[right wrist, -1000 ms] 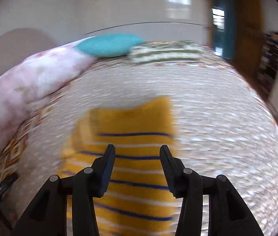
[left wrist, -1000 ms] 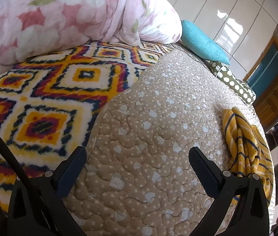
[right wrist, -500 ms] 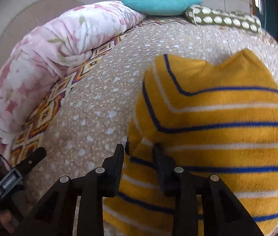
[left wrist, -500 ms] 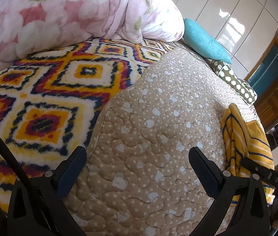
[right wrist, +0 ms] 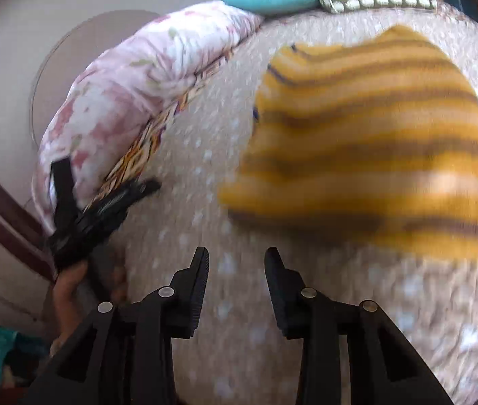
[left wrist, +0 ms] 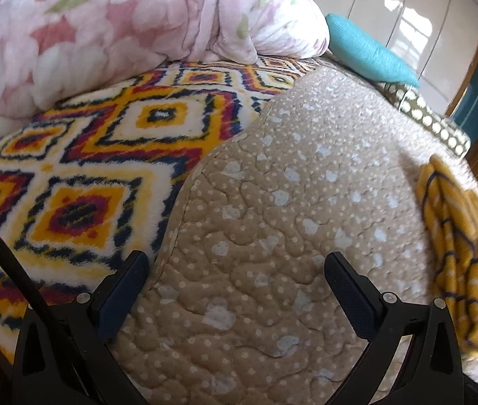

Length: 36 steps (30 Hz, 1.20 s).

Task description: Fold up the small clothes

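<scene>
The right tongs (right wrist: 236,258) stand partly apart in the lower middle of the right wrist view, with nothing between the jaws but the quilted bed cover below; within the last second the jaws narrowed and then parted a little again. The left tongs (left wrist: 235,270) are spread wide in the lower part of the left wrist view, empty over the same cover. They also show at the left edge of the right wrist view (right wrist: 103,209), held in a person's hand (right wrist: 70,290).

Beyond the right tongs, up and to the right, lies the yellow striped garment (right wrist: 374,141), blurred, resting on the beige quilted cover (right wrist: 205,175) well clear of the jaws. In the left wrist view the same garment (left wrist: 465,263) sits bunched at the right edge of the frame, apart from the left tongs.

The quilted cover (left wrist: 289,219), beige with white dots and heart shapes, fills the middle of the left wrist view. To its left lies a fleece blanket (left wrist: 80,175) with orange, red and navy diamonds. A pink floral duvet (left wrist: 120,27) is heaped in the upper left. A teal pillow (left wrist: 367,50) and a green spotted cushion (left wrist: 428,118) lie in the upper right, before glossy white wardrobe doors (left wrist: 407,6).
</scene>
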Available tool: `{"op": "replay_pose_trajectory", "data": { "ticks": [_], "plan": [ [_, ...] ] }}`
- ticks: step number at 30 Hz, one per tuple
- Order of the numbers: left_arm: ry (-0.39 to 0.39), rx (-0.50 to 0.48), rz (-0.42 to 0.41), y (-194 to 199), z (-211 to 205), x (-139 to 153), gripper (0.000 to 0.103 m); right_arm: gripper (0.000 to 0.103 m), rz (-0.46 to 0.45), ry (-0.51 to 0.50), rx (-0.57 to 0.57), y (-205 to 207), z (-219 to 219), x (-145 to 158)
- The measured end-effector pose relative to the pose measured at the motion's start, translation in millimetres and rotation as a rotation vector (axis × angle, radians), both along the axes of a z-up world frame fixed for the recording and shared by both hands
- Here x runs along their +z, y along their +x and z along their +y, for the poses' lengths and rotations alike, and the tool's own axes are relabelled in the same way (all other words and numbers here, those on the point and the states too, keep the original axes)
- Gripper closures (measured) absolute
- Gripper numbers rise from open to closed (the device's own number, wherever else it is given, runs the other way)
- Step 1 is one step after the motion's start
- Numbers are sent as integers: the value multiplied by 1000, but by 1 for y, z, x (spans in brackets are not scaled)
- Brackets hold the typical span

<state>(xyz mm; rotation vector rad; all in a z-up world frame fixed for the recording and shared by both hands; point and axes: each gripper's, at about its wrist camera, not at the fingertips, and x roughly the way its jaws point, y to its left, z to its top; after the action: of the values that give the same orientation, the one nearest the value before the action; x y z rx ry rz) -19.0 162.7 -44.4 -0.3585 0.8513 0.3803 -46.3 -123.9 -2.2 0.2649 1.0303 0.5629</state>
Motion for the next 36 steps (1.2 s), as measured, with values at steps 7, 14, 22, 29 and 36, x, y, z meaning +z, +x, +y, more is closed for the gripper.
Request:
{"op": "replay_pose_trajectory", "data": {
  "ticks": [7,14,22,29,36],
  "plan": [
    [63,23,16,2,-7,-2,0,65,-187,90,-194,-13,-67,37],
    [50,19,-4,-2,-7,-2,0,56,-128,14,-191,27,-71,-4],
    [49,-48,118,15,-4,-3,0,56,-126,90,-159,-26,-92,-27],
    [82,-52,101,-4,-28,26,0,56,-115,77,-180,-54,-111,-25],
    [129,-150,-44,-54,-96,86,0,53,-191,-19,-285,-59,-137,8]
  ]
}}
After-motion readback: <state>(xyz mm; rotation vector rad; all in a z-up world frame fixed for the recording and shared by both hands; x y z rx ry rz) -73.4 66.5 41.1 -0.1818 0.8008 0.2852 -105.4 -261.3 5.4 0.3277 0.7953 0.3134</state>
